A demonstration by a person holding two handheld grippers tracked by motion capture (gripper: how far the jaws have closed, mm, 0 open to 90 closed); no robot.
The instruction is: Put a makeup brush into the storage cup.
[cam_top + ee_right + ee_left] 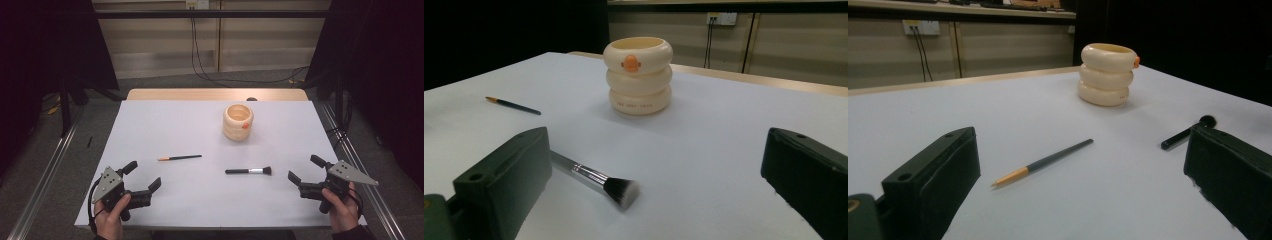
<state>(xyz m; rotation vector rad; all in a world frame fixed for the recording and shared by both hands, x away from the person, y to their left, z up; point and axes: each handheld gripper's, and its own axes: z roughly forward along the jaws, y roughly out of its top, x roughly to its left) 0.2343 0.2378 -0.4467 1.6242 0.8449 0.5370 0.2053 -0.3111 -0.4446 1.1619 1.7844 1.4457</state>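
A makeup brush (248,171) lies flat near the table's (165,125) middle, just left of the right gripper (303,173), whose jaws stand released. A thin pencil brush (180,158) lies farther left, ahead of the left gripper (146,176), also released. A cream ringed holder (238,122) stands upright farther back. Bare tabletop surrounds each, well clear of the edges.

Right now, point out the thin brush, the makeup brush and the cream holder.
thin brush (180,158), high view, on its dark handle.
makeup brush (621,192), right gripper view, on its bristle head.
cream holder (1106,75), left gripper view, on the middle ring of its wall.
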